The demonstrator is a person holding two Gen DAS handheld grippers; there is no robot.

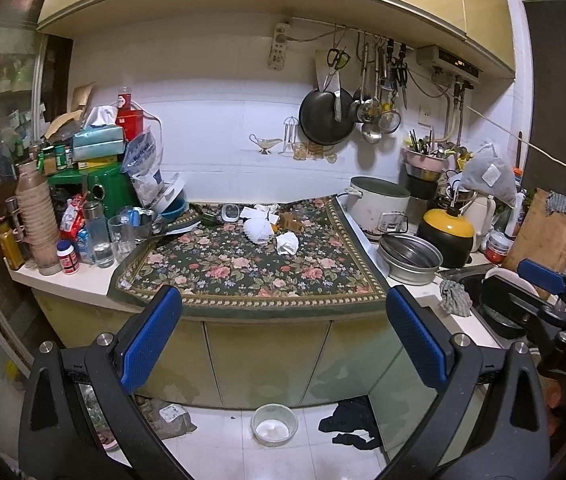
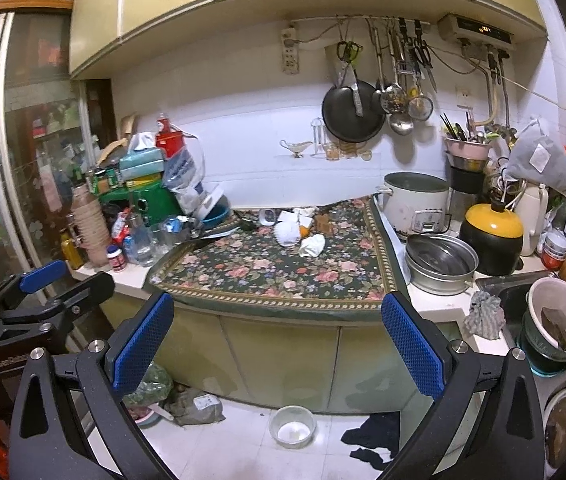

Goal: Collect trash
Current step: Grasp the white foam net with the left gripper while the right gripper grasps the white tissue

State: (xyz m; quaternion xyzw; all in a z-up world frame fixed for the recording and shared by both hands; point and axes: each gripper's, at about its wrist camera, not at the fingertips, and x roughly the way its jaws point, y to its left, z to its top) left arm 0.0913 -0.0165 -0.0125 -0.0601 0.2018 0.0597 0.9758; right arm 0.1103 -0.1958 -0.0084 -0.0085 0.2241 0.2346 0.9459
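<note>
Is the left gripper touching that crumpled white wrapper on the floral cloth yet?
Apart. The left wrist view shows the left gripper open, well short of the counter edge, while the crumpled white wrapper lies farther back on the floral cloth.

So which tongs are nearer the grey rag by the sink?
Right. The right tongs hang just left of the rag; the left tongs sit farther left, both back from the counter.
</note>
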